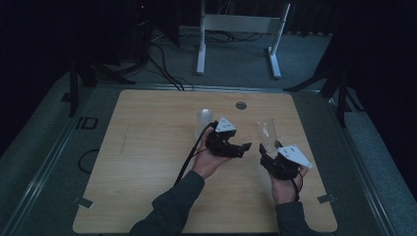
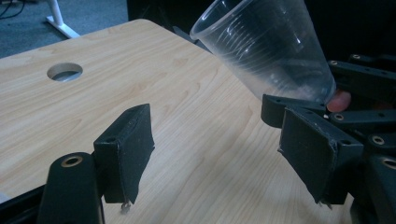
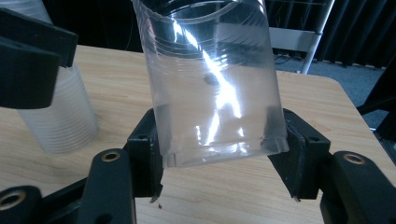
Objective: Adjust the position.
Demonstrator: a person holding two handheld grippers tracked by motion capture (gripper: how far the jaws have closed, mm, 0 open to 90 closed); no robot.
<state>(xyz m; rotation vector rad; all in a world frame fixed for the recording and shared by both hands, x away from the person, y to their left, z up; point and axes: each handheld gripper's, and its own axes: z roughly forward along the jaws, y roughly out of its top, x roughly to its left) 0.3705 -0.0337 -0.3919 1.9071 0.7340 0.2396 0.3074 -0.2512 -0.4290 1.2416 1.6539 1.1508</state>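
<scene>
I am holding a clear cup (image 3: 212,84) by its base in the right tongs (image 3: 219,158), centre frame; left tongs (image 2: 224,149) are standing open, empty. Next: fetching another from the stack (image 1: 204,119).

Counting up now: two plastic cups in play, one clear cup (image 3: 212,88) and one frosted ribbed stack of cups (image 3: 63,116) standing on the one wooden table (image 1: 147,162). Two grippers, a left gripper (image 1: 236,147) and a right gripper (image 1: 270,158). One round hole (image 1: 241,105) in the tabletop.
</scene>
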